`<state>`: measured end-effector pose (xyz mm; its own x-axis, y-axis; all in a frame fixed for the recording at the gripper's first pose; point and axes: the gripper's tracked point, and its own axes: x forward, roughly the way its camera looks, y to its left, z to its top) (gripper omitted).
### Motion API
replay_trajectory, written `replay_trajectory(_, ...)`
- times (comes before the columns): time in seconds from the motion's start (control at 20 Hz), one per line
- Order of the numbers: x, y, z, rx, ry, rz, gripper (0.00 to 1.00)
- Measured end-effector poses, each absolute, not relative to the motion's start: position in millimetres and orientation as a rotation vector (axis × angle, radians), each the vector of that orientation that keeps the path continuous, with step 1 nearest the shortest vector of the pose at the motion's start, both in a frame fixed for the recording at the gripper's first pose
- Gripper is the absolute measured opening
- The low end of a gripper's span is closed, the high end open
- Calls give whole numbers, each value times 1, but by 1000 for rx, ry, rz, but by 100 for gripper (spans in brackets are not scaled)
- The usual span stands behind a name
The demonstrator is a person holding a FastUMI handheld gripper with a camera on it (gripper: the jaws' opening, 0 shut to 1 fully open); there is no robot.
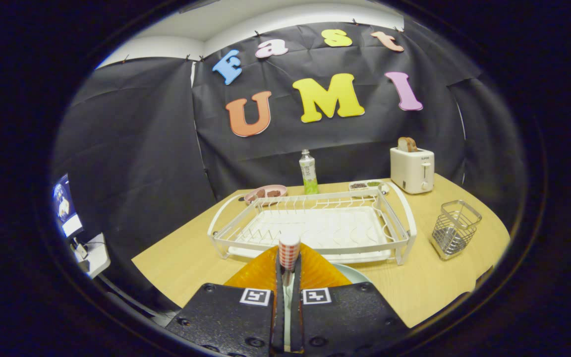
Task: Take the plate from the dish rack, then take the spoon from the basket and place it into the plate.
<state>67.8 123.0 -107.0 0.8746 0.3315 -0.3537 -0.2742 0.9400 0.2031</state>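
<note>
step: spoon into plate | your gripper (288, 277) was pinching the spoon (289, 250) by its checkered handle, fingers nearly together | plate (352, 271) sat just under it, near the rack (315, 225) | basket (454, 229) far right | next I'd guess you'd lower, let go

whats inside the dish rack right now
The dish rack holds no dishes; only its white drip tray shows. The gripper, shut on a spoon, covers its near edge.
</note>
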Motion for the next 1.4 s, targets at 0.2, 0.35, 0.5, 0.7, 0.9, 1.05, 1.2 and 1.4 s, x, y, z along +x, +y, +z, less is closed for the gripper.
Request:
replay_trajectory(0.2,73,126,-114,145,405,326,16)
replay_trajectory(0.35,76,122,-121,125,408,320,32)
replay_trajectory(0.5,81,109,-118,118,385,292,68)
replay_trajectory(0.7,85,92,-104,115,334,252,93)
replay_trajectory(0.9,80,83,-88,86,279,217,100)
replay_trajectory(1.05,70,80,-70,81,224,188,100)
replay_trajectory(1.2,55,79,-51,28,148,144,100)
replay_trajectory(1.4,32,89,-30,15,72,128,100)
